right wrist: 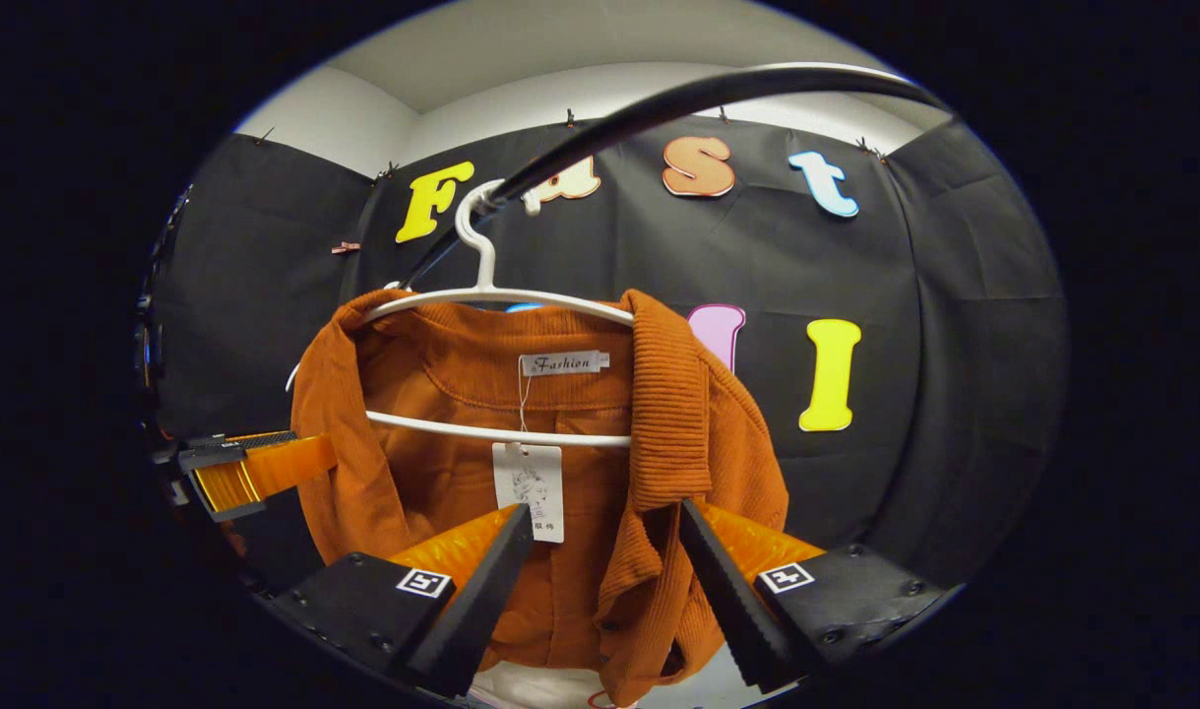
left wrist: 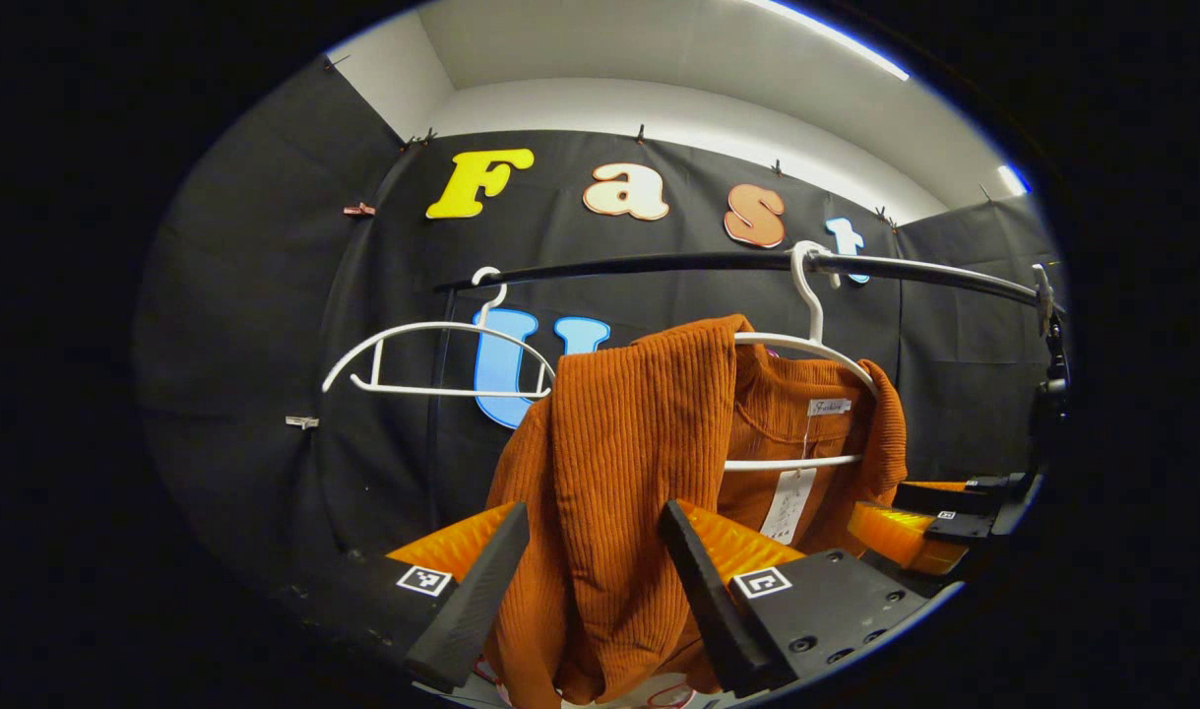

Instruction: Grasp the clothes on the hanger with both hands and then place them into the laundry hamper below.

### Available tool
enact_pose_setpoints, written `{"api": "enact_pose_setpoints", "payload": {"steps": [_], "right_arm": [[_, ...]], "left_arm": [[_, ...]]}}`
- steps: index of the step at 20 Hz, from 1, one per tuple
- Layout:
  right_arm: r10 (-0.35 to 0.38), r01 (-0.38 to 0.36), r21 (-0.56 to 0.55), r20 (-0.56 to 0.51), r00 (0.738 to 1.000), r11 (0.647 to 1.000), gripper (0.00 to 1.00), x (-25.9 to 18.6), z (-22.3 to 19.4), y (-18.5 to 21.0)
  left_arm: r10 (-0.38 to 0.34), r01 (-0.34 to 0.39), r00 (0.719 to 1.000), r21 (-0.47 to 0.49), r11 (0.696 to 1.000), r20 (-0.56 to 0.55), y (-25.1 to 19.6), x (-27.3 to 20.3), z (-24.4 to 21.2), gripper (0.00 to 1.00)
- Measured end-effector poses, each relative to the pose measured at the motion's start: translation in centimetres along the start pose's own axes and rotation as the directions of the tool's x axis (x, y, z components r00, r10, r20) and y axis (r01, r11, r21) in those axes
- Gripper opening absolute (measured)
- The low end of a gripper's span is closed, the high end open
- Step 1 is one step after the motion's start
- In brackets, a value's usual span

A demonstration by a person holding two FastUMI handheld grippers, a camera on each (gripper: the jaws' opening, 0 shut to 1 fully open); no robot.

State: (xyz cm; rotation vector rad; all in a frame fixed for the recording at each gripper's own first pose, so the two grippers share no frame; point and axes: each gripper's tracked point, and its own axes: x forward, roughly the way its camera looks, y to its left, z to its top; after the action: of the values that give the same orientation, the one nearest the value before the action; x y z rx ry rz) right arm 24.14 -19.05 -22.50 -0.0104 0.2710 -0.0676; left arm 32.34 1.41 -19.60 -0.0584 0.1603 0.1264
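Both grippers spread wide, straddling the rust ribbed cardigan (right wrist: 560, 463) on its white hanger (right wrist: 491, 295): left gripper (left wrist: 595, 561), right gripper (right wrist: 604, 561), lined up to pinch each side.

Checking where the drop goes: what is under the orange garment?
Below the orange garment, between the right gripper jaws, a pale surface peeks out; the fabric covers the rest, so no hamper can be confirmed.

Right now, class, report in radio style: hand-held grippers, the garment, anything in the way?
Left hand-held gripper open, straddling orange garment. Right hand-held gripper open around its front edge. Garment on white hanger, on rail. Empty hanger alongside.
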Motion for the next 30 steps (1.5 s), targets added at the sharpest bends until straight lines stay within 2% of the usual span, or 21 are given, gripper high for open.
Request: {"api": "enact_pose_setpoints", "payload": {"steps": [5,11,14,16,17,18,19,20,21,22,23,25,27,30], "right_arm": [[0.015,-0.015,0.040,-0.016,1.000,0.999,0.97,1.8,-0.9,-0.6],[-0.012,0.012,0.006,-0.011,1.000,1.000,0.97,4.6,-1.1,-1.9],[0.007,-0.007,0.004,-0.008,1.000,1.000,0.94,6.3,-0.8,-3.0],[0.013,-0.013,0.016,0.008,1.000,1.000,0.90,7.0,-0.5,-3.7],[-0.016,0.015,0.012,0.018,1.000,1.000,0.89,7.4,-0.4,-4.8],[-0.018,0.018,0.012,0.027,0.999,1.000,0.76,8.0,-0.2,-5.3],[-0.020,0.019,0.017,0.029,0.999,1.000,0.62,8.0,-0.1,-5.7],[-0.011,0.010,0.029,0.029,1.000,1.000,0.53,8.4,0.0,-5.7],[-0.004,0.003,0.036,0.032,0.999,0.999,0.51,8.7,0.0,-5.7],[-0.005,0.004,0.035,0.030,1.000,0.999,0.50,8.5,0.3,-5.9],[-0.017,0.016,0.027,0.032,0.999,1.000,0.42,9.1,-0.1,-6.4],[-0.001,-0.001,0.030,0.039,0.999,1.000,0.14,8.9,0.2,-6.4],[0.037,-0.038,0.053,0.033,0.999,0.998,0.13,8.9,-0.1,-6.2],[0.057,-0.060,0.087,0.038,0.998,0.994,0.13,8.1,0.3,-7.2]], "left_arm": [[-0.094,0.094,0.995,-0.022,0.995,0.016,-4.5,0.8,0.6,0.88],[0.001,-0.001,1.000,0.002,1.000,-0.013,-4.6,3.6,-0.2,0.89],[0.028,-0.028,1.000,0.013,1.000,-0.003,-4.3,4.6,-0.2,0.88],[0.015,-0.016,1.000,-0.022,1.000,-0.007,-4.2,5.1,-0.3,0.82],[0.016,-0.017,1.000,-0.042,0.999,-0.011,-4.0,5.4,-0.3,0.71],[0.020,-0.021,1.000,-0.056,0.998,-0.013,-3.6,5.8,-0.3,0.70],[0.026,-0.027,1.000,-0.065,0.997,-0.016,-3.4,6.0,-0.3,0.63],[0.033,-0.034,0.999,-0.067,0.997,-0.013,-3.2,6.3,-0.2,0.56],[0.040,-0.041,0.999,-0.064,0.997,-0.010,-3.0,6.5,-0.1,0.57],[0.046,-0.046,0.999,-0.059,0.997,-0.011,-3.0,6.7,-0.2,0.48],[0.057,-0.057,0.998,-0.049,0.997,-0.010,-2.9,6.8,-0.2,0.43],[0.097,-0.097,0.995,-0.034,0.995,-0.009,-1.9,6.8,-0.1,0.27],[0.107,-0.107,0.994,-0.039,0.994,-0.012,-1.8,6.5,-0.1,0.10],[0.127,-0.127,0.992,-0.035,0.991,-0.017,-1.0,5.7,0.4,0.07]]}}
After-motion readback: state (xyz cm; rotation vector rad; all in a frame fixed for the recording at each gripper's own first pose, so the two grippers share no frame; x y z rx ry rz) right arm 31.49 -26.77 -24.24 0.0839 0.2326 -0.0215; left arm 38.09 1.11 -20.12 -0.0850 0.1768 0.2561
